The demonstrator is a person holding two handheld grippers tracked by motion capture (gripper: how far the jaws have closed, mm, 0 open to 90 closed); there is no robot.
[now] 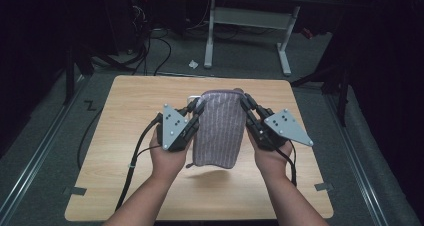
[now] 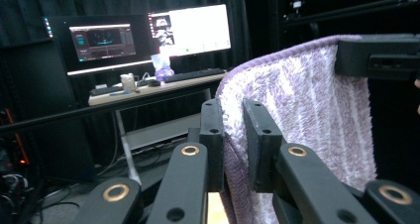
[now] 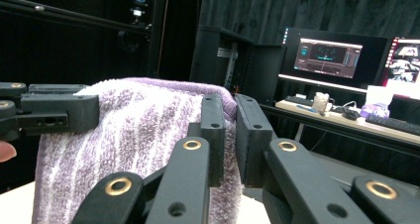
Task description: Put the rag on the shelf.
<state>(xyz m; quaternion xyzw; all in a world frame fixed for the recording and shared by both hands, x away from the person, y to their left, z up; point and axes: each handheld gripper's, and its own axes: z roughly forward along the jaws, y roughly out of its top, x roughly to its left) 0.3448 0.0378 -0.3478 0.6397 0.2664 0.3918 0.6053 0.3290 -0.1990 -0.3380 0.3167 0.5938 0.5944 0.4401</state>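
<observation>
A: What is seen on the largest scale?

B: A wooden surface (image 1: 125,151) is seen from the high view, set on a grey floor (image 1: 45,151). A second desk (image 2: 148,87) with two lit monitors (image 2: 190,29) and a keyboard (image 2: 194,75) is seen in the background of the gripper views.

A: Where is the towel located?

B: A purple striped towel (image 1: 218,128) is held above the middle of the surface, hanging downward with its lower edge raised clear; a shadow is cast on the wood beneath it.

A: How is the towel supported?

B: It is gripped at its two upper corners. The jaws of the left gripper (image 1: 196,107) are closed on the left top edge, with the cloth pinched between them, as confirmed in the left gripper view. The jaws of the right gripper (image 1: 246,104) are closed on the right top edge in the same manner.

A: How are the grippers held?

B: Each is carried in one hand, the left hand (image 1: 167,158) and the right hand (image 1: 272,158), on either side of the towel.
</observation>
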